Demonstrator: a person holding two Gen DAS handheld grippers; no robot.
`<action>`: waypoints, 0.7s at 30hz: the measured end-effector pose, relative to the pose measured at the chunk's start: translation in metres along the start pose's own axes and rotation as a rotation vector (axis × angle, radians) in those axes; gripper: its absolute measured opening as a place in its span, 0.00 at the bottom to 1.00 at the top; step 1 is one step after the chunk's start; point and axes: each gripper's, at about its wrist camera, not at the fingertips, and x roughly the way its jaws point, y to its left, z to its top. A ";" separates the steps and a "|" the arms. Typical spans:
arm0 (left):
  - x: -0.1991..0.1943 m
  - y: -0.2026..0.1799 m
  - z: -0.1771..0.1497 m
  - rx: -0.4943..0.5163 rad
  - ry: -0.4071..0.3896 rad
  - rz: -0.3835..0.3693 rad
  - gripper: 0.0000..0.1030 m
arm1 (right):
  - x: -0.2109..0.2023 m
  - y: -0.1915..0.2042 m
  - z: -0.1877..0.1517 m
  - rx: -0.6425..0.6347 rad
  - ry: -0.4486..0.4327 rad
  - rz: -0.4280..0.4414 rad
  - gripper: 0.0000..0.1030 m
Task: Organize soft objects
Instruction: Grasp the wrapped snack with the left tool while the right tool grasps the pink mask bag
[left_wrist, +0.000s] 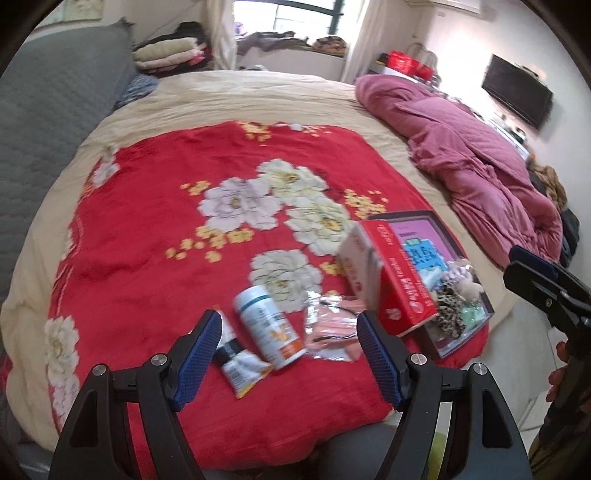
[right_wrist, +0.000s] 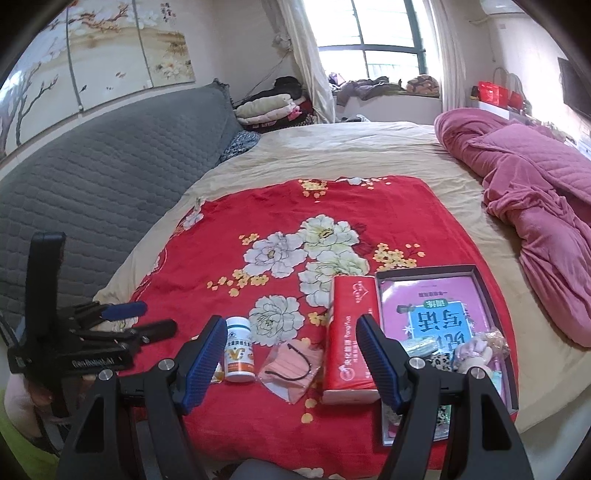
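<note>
A pink face mask in a clear wrapper (left_wrist: 334, 334) (right_wrist: 291, 369) lies on the red floral blanket (left_wrist: 166, 229) (right_wrist: 229, 258), between a white pill bottle (left_wrist: 269, 328) (right_wrist: 239, 350) and a red tissue pack (left_wrist: 388, 280) (right_wrist: 349, 339). A snack packet (left_wrist: 240, 363) lies left of the bottle. A shallow dark box (left_wrist: 476, 277) (right_wrist: 480, 273) holds a pink book, a leopard scrunchie (left_wrist: 448, 306) and small plush pieces (right_wrist: 476, 349). My left gripper (left_wrist: 288, 332) is open above the bottle and mask. My right gripper (right_wrist: 291, 336) is open above the mask.
A crumpled pink quilt (left_wrist: 480, 162) (right_wrist: 535, 206) lies on the right side of the bed. A grey padded headboard (left_wrist: 55, 122) (right_wrist: 110, 166) is at left. Folded clothes (right_wrist: 266, 107) are stacked at the far corner. The bed's near edge is just below the items.
</note>
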 end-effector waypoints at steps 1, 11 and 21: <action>-0.001 0.007 -0.002 -0.014 0.000 0.006 0.75 | 0.004 0.005 -0.001 -0.013 0.011 0.001 0.70; 0.053 0.068 -0.034 -0.170 0.140 0.066 0.75 | 0.083 0.046 -0.040 -0.258 0.215 -0.045 0.71; 0.130 0.083 -0.050 -0.258 0.296 0.078 0.75 | 0.164 0.071 -0.089 -0.538 0.394 -0.093 0.71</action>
